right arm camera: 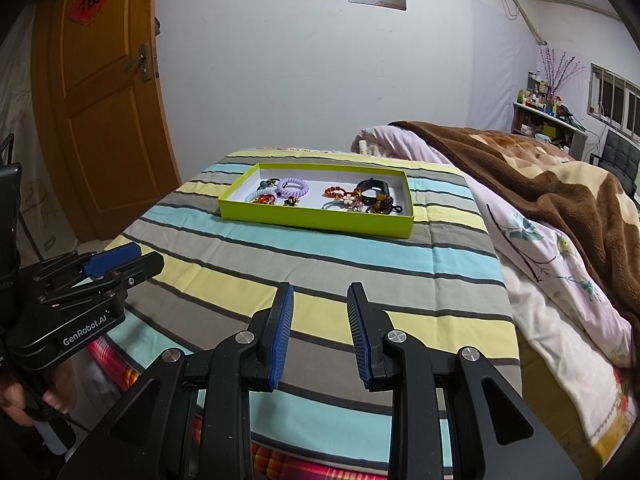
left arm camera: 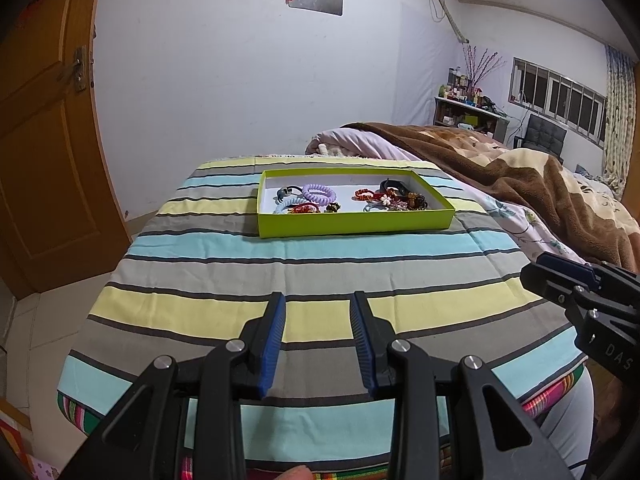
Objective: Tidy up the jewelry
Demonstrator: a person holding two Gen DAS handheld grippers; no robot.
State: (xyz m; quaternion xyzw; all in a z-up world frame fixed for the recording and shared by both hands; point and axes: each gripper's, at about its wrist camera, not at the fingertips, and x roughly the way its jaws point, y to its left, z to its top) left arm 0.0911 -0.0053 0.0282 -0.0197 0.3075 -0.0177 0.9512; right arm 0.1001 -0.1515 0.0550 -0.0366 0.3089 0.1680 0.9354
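White "GenRobot.AI" lettering marks the left hand-held gripper [right arm camera: 120,264]; both hand-held grippers gape empty.

So the left gripper [left arm camera: 318,300] hangs over a striped cover [left arm camera: 200,248] on the bed, blue pads apart with nothing between them. Further back sits a lime green tray [left arm camera: 356,226] with hair ties and bracelets in it: a purple coil tie [left arm camera: 319,192] on the left side, a black band [left arm camera: 394,187] toward the right. The right gripper [left arm camera: 538,276] pokes in from the right edge, can't tell how its jaws stand. Brown blanket [left arm camera: 540,184] is bunched up on the right, wooden door [left arm camera: 48,140] on the left.
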